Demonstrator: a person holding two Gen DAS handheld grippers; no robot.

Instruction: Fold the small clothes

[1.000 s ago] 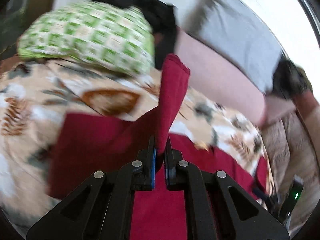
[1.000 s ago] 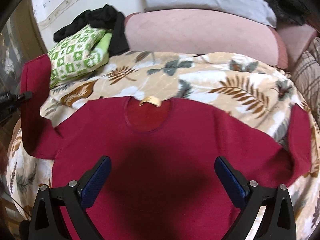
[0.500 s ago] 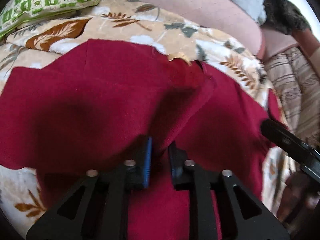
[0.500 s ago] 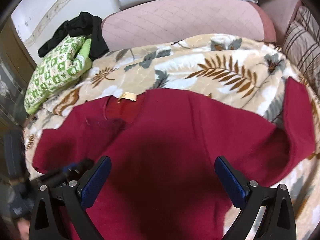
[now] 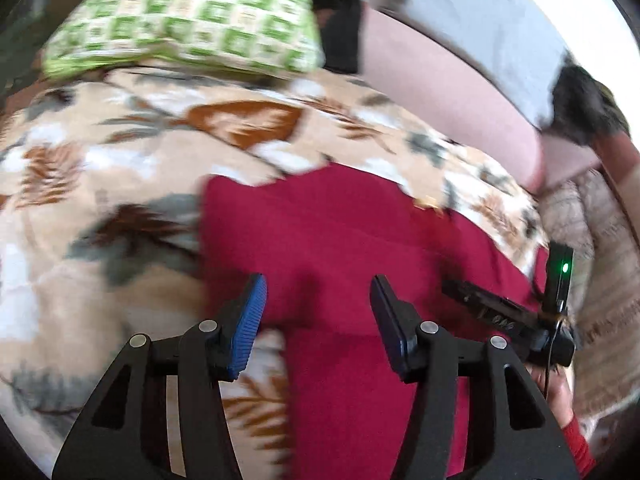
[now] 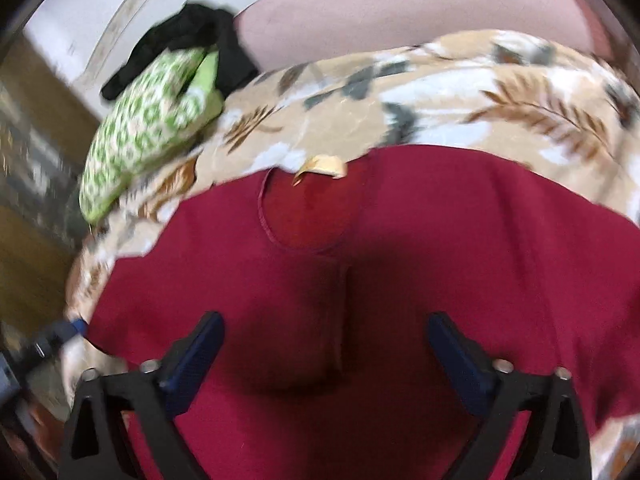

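A dark red long-sleeved shirt (image 6: 440, 240) lies flat on a leaf-patterned blanket (image 6: 460, 92), neck hole with a tan label (image 6: 324, 166) at the far side. Its left sleeve is folded in over the body, the edge running down the middle (image 6: 344, 320). The shirt also shows in the left wrist view (image 5: 340, 248). My left gripper (image 5: 318, 312) is open and empty over the shirt's left edge. My right gripper (image 6: 324, 344) is open and empty just above the shirt's chest; it shows at the right of the left wrist view (image 5: 500, 312).
A green checked pillow (image 5: 180, 20) and black clothes (image 6: 192, 40) lie at the blanket's far left. A pink cushion (image 6: 420, 4) runs along the back, a grey pillow (image 5: 460, 20) above it. A striped cover (image 5: 600, 260) lies at the right.
My left gripper carried the left sleeve across the shirt's body, opened and let it go, then pulled back left. My right gripper stayed open and moved closer over the shirt.
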